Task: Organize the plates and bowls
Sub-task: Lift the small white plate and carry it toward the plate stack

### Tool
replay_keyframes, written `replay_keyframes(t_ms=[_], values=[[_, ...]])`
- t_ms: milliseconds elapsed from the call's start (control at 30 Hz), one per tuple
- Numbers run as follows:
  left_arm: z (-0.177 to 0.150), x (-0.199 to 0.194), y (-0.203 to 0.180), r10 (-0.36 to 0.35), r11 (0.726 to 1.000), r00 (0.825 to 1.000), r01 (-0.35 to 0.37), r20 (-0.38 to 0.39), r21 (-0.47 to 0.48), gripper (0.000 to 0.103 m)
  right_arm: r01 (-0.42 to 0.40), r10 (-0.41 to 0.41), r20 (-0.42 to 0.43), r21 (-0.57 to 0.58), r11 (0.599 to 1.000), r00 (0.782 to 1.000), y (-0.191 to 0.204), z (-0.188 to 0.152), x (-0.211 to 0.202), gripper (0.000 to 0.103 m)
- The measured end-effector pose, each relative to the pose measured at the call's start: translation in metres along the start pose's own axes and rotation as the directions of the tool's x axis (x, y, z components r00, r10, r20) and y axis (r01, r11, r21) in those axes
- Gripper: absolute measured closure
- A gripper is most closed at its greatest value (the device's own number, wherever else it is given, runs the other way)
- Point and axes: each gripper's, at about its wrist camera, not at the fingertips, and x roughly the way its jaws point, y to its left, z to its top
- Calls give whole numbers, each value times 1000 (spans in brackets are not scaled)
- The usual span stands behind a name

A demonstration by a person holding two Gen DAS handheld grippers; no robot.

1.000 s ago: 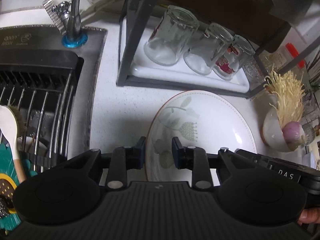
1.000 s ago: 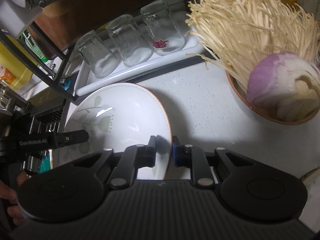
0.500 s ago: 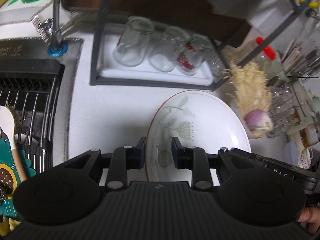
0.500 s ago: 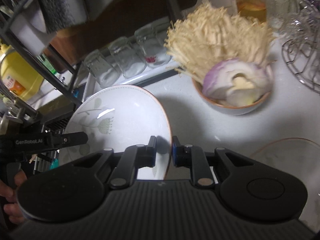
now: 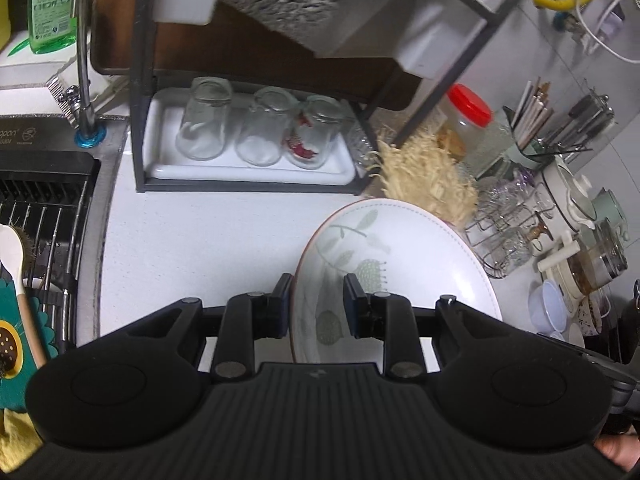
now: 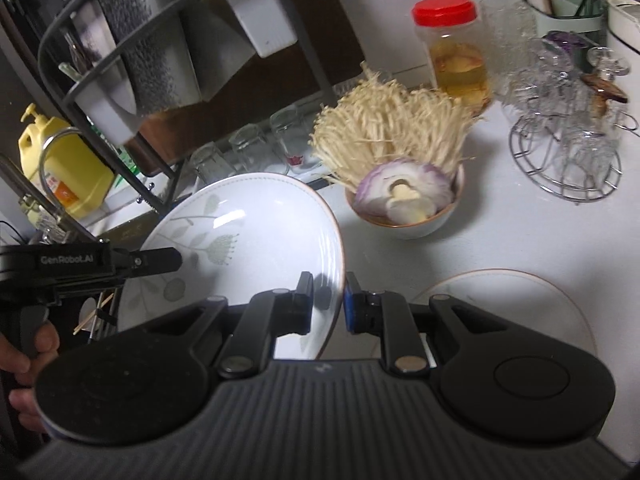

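Plate (image 5: 420,256) rims clamped by both hand-held grippers, above bare countertop (image 5: 208,232).

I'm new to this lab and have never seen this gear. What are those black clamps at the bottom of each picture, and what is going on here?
Those are two hand-held grippers, one in each of a person's hands, each with a wide-angle camera looking forward along its two fingers. One picture is from the left gripper, the other from the right gripper. Both are shut on opposite edges of the same white plate with a leaf pattern, held above the white counter. On the counter are a bowl holding enoki mushrooms and a cut onion, a second plate, a red-lidded jar and a wire stand of glasses. A dark rack shelters three upturned glasses on a white tray, beside the sink.
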Motion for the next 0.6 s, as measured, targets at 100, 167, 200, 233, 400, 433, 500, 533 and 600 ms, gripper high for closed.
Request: replay_keyframes(t_ms=[100,167,200,233,400,433,500,533,600], values=[[-5,-5,-13,-7,1000,1000,7,6,-5,72,0,0,16,-1,1000,1000,-7,0,-12,85],[-8,-6,-21,-10,1000,1000,10,8,-8,72,5,-4,25,-1,1000,1000,-12,0,-18,85],[-10,-6,-24,-6,1000,1000,6,6,-11,72,7,-7,28,-5,1000,1000,-14,0,-20,85],[-12,-5,-28,-6,1000,1000,6,3,-10,72,10,-10,31,-10,1000,999,-16,0,-23,85],[-16,3,-46,-15,1000,1000,15,-25,1,72,16,-16,49,9,1000,999,-34,-1,-33,85],[-16,4,-50,-16,1000,1000,16,-26,10,72,17,-18,52,16,1000,998,-38,-2,-36,85],[-17,7,-59,-21,999,999,22,-29,24,72,21,-22,60,28,999,998,-45,-2,-40,85],[-17,8,-63,-25,999,999,26,-32,29,72,24,-27,63,34,999,998,-49,-3,-42,85],[-17,11,-71,-31,999,999,32,-36,41,72,31,-34,66,45,998,997,-56,-5,-46,85]])
